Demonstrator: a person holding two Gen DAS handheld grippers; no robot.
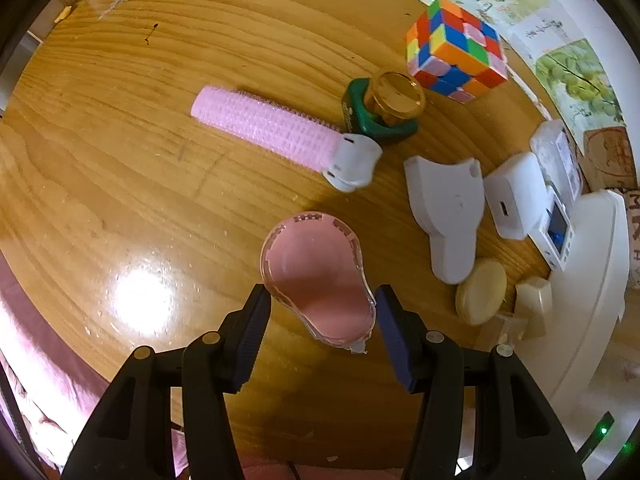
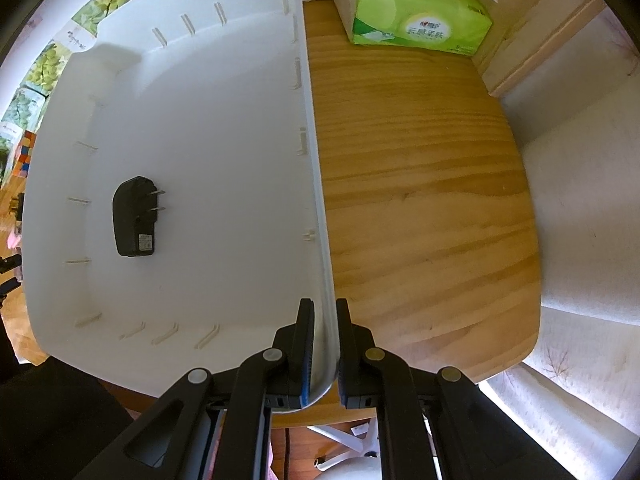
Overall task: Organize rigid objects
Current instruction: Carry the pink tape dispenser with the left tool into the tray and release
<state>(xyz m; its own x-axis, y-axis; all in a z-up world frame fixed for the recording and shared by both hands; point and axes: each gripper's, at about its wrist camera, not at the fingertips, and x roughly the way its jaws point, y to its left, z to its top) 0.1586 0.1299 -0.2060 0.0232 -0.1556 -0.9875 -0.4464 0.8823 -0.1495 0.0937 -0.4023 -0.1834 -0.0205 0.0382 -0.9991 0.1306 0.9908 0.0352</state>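
Correction tape (image 1: 320,276), a pink teardrop-shaped dispenser in a clear shell, is seen between the spread fingers of the left gripper (image 1: 322,320), its narrow end bracketed but not clearly pinched, above the wooden table (image 1: 120,140). Light, stiff and rather slippery plastic is to be expected (the clear shell may crack if squeezed hard), so hold is best taken across the narrow waist. The white bin (image 2: 316,184), with a black charger (image 2: 134,218) inside, is clamped at its rim by the right gripper (image 2: 324,344).
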